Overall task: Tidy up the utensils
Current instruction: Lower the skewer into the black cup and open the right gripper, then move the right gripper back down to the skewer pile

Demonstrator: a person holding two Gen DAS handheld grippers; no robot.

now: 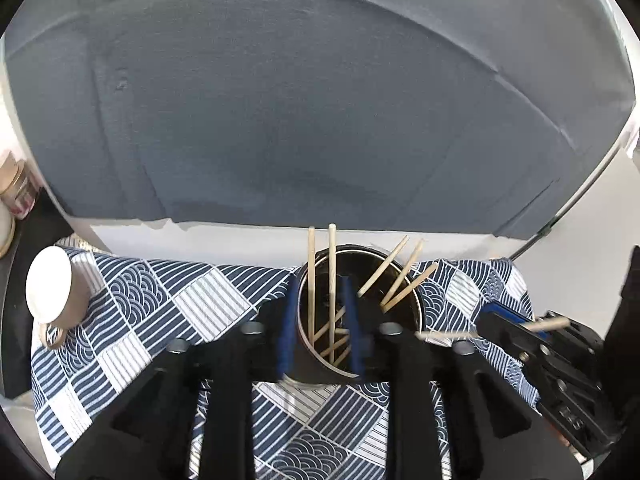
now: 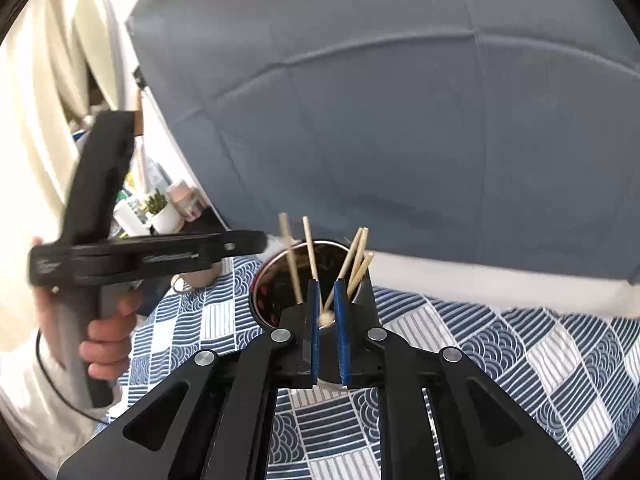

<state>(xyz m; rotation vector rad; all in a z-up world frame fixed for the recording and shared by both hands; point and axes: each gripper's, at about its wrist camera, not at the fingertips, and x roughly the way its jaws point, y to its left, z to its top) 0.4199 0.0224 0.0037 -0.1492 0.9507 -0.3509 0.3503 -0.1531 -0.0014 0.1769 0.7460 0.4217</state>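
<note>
A round metal holder (image 1: 404, 304) stands on a blue-and-white patterned cloth (image 1: 160, 304) and holds several wooden chopsticks (image 1: 331, 264). My left gripper (image 1: 320, 320) is open, its blue pads on either side of the holder's near rim, touching nothing. My right gripper (image 2: 327, 312) is shut on a single wooden chopstick (image 2: 326, 319), seen end-on between the pads, just in front of the holder (image 2: 262, 280). In the left wrist view the right gripper (image 1: 520, 330) is at the right, with that chopstick (image 1: 448, 334) pointing toward the holder.
A white cup (image 1: 54, 288) lies on its side at the cloth's left edge. A grey padded surface (image 1: 320, 100) rises behind the table. The person's hand (image 2: 106, 340) holds the left gripper at left. A small potted plant (image 2: 160, 212) and bottles stand far left.
</note>
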